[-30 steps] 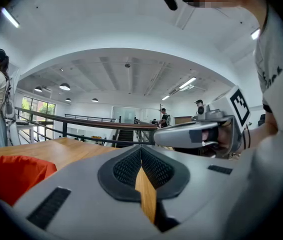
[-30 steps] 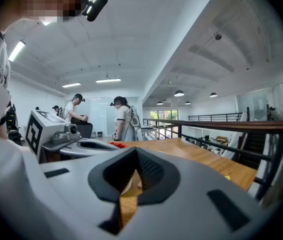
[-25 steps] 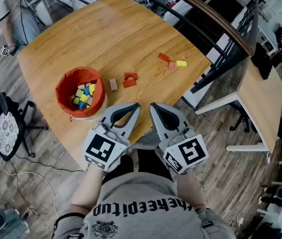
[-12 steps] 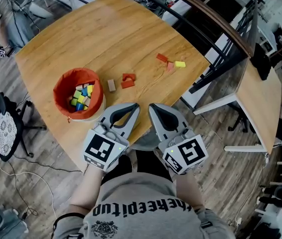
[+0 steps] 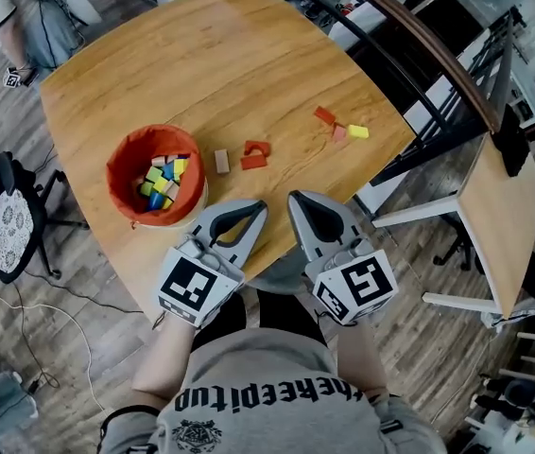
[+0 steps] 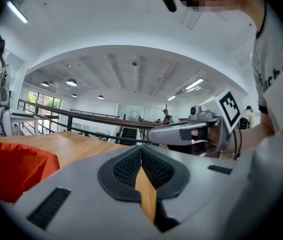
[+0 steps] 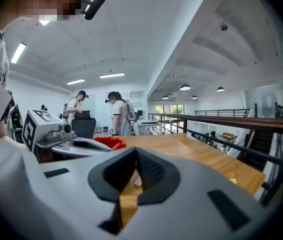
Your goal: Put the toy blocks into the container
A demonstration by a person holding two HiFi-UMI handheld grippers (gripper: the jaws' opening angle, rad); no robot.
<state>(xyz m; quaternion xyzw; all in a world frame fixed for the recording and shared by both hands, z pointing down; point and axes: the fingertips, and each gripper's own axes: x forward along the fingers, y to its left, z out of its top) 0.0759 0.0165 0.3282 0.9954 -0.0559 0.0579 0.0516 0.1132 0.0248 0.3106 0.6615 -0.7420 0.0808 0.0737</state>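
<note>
An orange fabric container (image 5: 131, 159) stands on the wooden table (image 5: 201, 55), holding several coloured blocks (image 5: 161, 180). To its right lie a tan block (image 5: 221, 162) and red arch blocks (image 5: 255, 154). Farther right are a red block (image 5: 324, 115), a pink block (image 5: 339, 132) and a yellow block (image 5: 357, 131). My left gripper (image 5: 256, 207) and right gripper (image 5: 297, 199) hover side by side at the near table edge. Both are shut and empty. The left gripper view shows the container (image 6: 11, 166) at its left, and its own jaws (image 6: 141, 150) meet. The right gripper's (image 7: 135, 153) jaws meet too.
A person (image 5: 17, 17) stands beyond the table's far left corner, and a black chair (image 5: 3, 239) is at the left. A dark railing (image 5: 419, 41) runs along the table's right side, with another wooden table (image 5: 499, 206) beyond it.
The head view has shifted a little, so the table sits slightly further right in the picture. Both grippers stay shut and side by side; no block has moved.
</note>
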